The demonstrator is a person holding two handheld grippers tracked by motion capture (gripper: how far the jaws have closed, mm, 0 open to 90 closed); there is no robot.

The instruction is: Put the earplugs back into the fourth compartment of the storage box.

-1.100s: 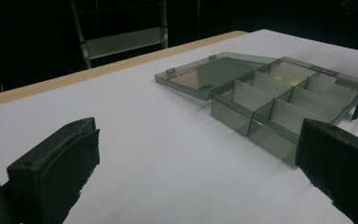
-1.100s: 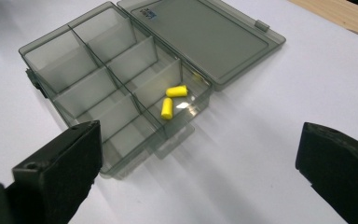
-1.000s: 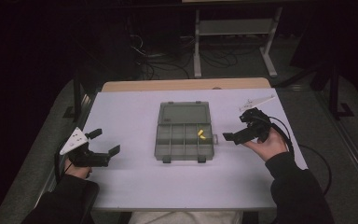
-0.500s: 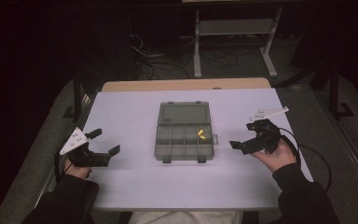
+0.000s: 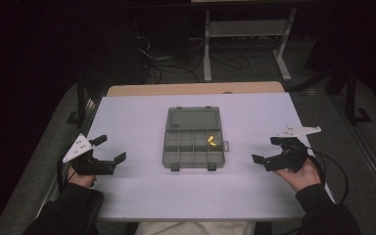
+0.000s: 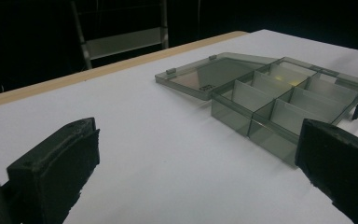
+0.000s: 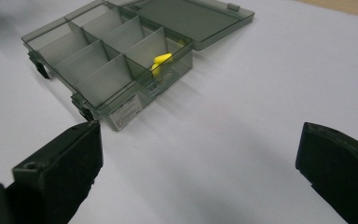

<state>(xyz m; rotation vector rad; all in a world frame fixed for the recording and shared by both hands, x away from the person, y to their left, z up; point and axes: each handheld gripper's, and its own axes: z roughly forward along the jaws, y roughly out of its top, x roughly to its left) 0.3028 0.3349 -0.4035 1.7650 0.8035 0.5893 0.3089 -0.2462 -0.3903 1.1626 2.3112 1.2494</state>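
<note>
White counter (image 5: 142,196) carries the open organizer box (image 5: 194,147) at centre with yellow pieces (image 5: 211,142) in one compartment; my left claw (image 5: 108,149) and right claw (image 5: 269,150) flank it, both released and empty, so closing the lid (image 5: 193,119) appears next.

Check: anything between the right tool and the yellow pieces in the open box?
Only the box's own wall. The right tool sits apart over bare white tabletop; the small yellow pieces lie inside a compartment of the smoky transparent plastic organizer box, lid open.
</note>
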